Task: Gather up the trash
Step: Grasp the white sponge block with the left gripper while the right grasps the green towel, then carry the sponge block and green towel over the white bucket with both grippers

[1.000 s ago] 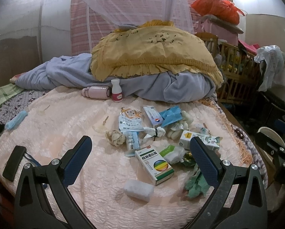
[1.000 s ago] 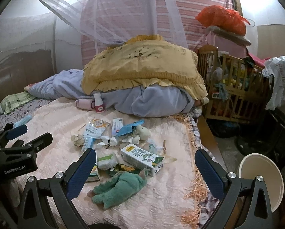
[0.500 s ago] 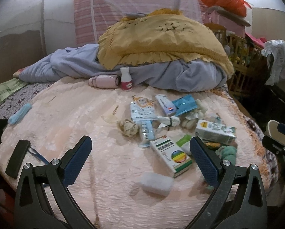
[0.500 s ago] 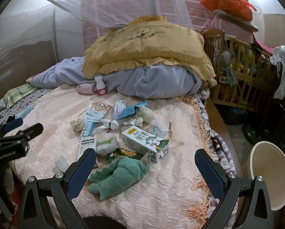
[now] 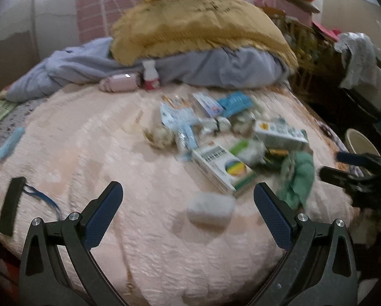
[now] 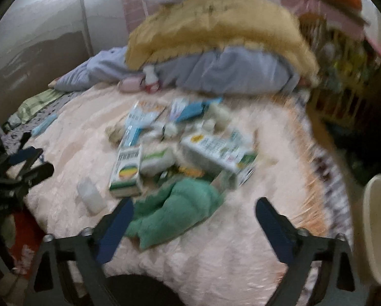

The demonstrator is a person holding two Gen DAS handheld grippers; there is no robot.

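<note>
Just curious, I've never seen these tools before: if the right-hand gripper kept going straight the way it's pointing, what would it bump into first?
Most likely the green cloth: it lies just ahead of the open right gripper, nearer its left finger. The picture is blurred, so depth is uncertain.

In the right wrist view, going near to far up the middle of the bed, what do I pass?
Green cloth → box with the rainbow circle → blue and white packets → small red and white bottle → grey-blue bedding → yellow quilt.
</note>
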